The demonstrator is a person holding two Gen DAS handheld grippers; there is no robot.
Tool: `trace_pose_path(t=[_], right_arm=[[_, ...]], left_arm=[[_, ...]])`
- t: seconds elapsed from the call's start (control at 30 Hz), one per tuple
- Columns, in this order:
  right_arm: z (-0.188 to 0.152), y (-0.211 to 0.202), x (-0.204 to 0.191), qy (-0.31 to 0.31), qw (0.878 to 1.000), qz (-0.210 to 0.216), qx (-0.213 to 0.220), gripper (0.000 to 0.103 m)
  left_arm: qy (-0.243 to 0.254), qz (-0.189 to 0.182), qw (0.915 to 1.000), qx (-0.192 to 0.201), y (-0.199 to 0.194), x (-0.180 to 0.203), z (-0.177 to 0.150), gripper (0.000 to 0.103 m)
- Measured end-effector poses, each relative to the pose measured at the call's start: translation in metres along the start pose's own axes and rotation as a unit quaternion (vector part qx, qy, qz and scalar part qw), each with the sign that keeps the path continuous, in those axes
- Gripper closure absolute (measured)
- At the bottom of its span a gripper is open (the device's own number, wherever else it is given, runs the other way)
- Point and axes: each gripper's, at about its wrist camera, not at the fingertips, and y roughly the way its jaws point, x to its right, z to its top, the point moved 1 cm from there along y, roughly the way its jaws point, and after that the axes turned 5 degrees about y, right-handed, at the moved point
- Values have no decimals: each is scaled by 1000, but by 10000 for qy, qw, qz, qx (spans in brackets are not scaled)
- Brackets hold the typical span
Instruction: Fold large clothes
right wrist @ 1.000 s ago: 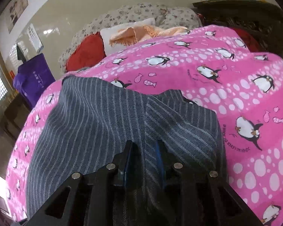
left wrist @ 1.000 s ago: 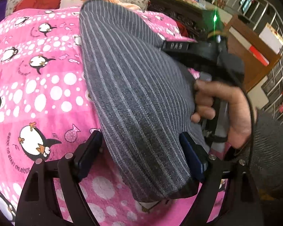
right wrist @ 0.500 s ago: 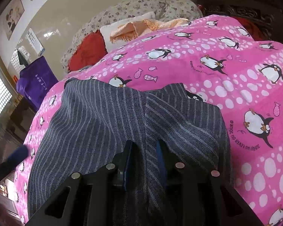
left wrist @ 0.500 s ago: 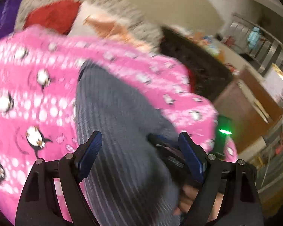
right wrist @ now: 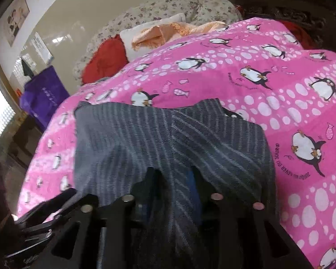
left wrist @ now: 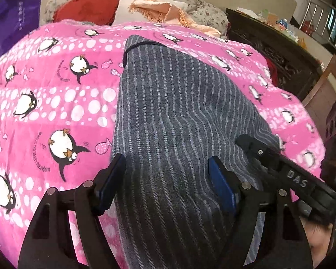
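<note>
Blue pads line the left gripper (left wrist: 165, 179), whose jaws stand wide and are closing, with the grey pinstriped garment (left wrist: 174, 116) lying between them but touched by neither pad. From there the garment runs up toward twelve o'clock in the left wrist view as a long folded strip, ending in a dark-edged hem near the pillows. At four o'clock the right gripper (left wrist: 289, 168) enters, black with pale lettering on its side, its tip on the garment's right edge. In the right wrist view the right gripper (right wrist: 172, 179) has a raised fold of the same cloth (right wrist: 145, 139) between its jaws, which are opening; whether the pads press it I cannot tell. Under everything lies a pink penguin blanket (left wrist: 56, 103) spotted with white. Beyond it, toward twelve, sit a red cushion (left wrist: 89, 4), a white pillow (left wrist: 132, 2) and a peach fringed cloth (left wrist: 159, 9); a purple bag (right wrist: 44, 94) stands at nine o'clock in the right wrist view.
</note>
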Motion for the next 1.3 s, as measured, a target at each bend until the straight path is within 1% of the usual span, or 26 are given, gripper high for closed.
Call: trace_pose_path(t=[0.07,0.1,0.13,0.17,0.2,0.27,0.3,0.33,0.4,0.47,0.5,0.57,0.6,0.7,0.73,0.77,0.8,0.9,0.93,1.0,1.03,1.07,1.1,1.2,1.23,1.3], right_arm=[[5,-18,8,296,9994,118,-111,69],[9,-40,19,530,9981,305,34,62],[10,-57,26,585,9973,378,211,43],[9,-78,37,510,9973,255,469,31],[5,-92,46,419,9969,95,655,14],[-4,-102,60,304,9969,45,729,14],[-10,-99,70,364,9979,185,501,14],[-14,-94,76,482,9977,363,299,14],[-23,-76,85,717,9943,762,-216,14],[-28,-58,83,622,9926,904,-530,14],[-29,-46,82,534,9925,875,-660,14],[-23,-38,72,266,9932,967,-585,15],[-20,-32,67,185,9922,1058,-627,18],[-11,-13,53,-62,9897,1231,-730,27],[-9,-8,51,-187,9901,1201,-706,31],[-7,-3,50,-312,9901,1195,-664,33],[-7,-1,50,-350,9902,1201,-620,37],[-13,-3,57,-246,9902,1303,-442,42],[-13,-3,57,-273,9908,1259,-426,44],[-15,-4,52,-364,9919,1124,-462,47],[-15,-4,51,-333,9921,1107,-496,47],[-15,-4,52,-267,9918,1131,-530,47],[-14,-4,54,-108,9909,1214,-566,49],[-17,-5,56,315,9843,1594,-686,63],[-20,-4,52,419,9816,1700,-757,64],[-24,-1,40,450,9812,1701,-791,64]], left_arm=[[-87,-267,9996,-66,-13,-10,3,26],[-127,-365,9992,-56,-19,-14,2,25],[-148,-482,9987,-56,-26,-19,-1,24],[-151,-613,9979,-109,-29,-26,-6,20],[-149,-646,9977,-172,-29,-28,-10,19],[-194,-865,9952,-403,-21,-35,-25,19],[-291,-1023,9933,-446,-18,-38,-30,18],[-296,-1058,9936,-266,-20,-37,-34,17],[-119,-1015,9945,-233,-21,-29,-36,12],[92,-983,9948,-264,-21,-19,-38,8],[238,-952,9947,-302,-19,-13,-37,7],[455,-831,9951,-292,-14,-6,-36,6],[499,-790,9953,-262,-12,-4,-35,5],[536,-817,9950,-191,-5,-3,-34,3],[545,-842,9948,-188,-2,-2,-32,3],[563,-881,9943,-193,-1,-3,-31,3],[574,-907,9940,-195,0,-3,-30,3],[646,-942,9934,-140,1,-4,-30,4],[659,-930,9934,-78,0,-3,-31,9],[709,-789,9943,83,-5,1,-33,35],[732,-724,9945,167,-8,4,-32,44],[721,-722,9945,246,-11,5,-31,57],[682,-745,9945,284,-14,4,-29,65],[484,-920,9942,276,-18,-6,-23,75],[453,-979,9938,261,-20,-11,-21,76],[401,-1030,9935,274,-23,-22,-19,77]])
